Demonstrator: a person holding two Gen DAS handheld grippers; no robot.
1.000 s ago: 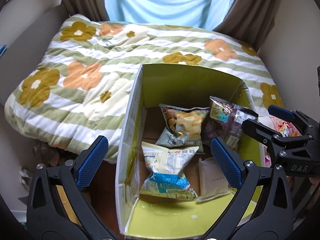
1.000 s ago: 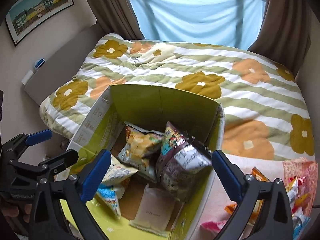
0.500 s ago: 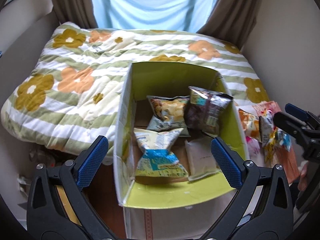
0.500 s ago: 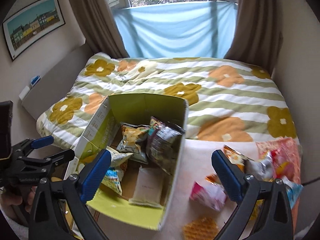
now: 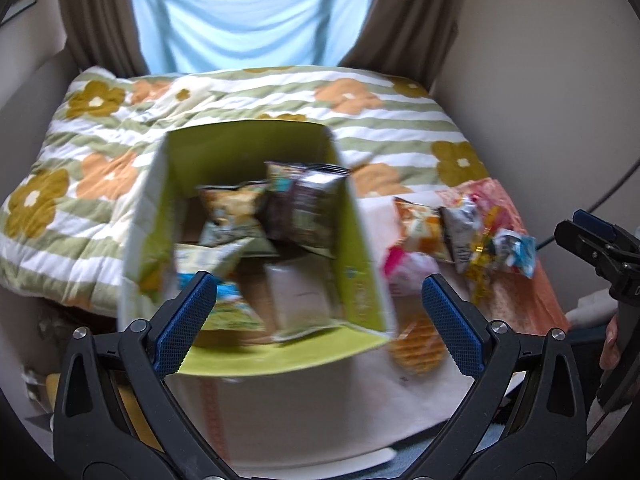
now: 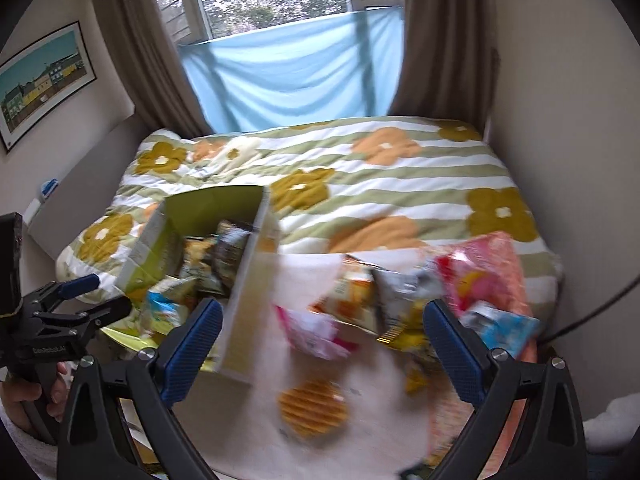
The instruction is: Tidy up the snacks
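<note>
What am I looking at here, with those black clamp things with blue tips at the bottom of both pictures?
There is no robot here. A person holds a hand-held gripper in each hand, and each one carries a wide-angle camera looking forward along its two blue-padded fingers. One picture comes from the left gripper, the other from the right gripper. Each camera also catches the other gripper at the edge of its view.

Both grippers are open and hold nothing.

Ahead is a bed with a flowered quilt. On its near part stands an open cardboard box with a green inside, already holding several snack bags. To the right of the box, loose snack packets lie in a heap, and a round waffle-like biscuit lies nearer the cameras. The pictures are blurred, so labels cannot be read.
</note>
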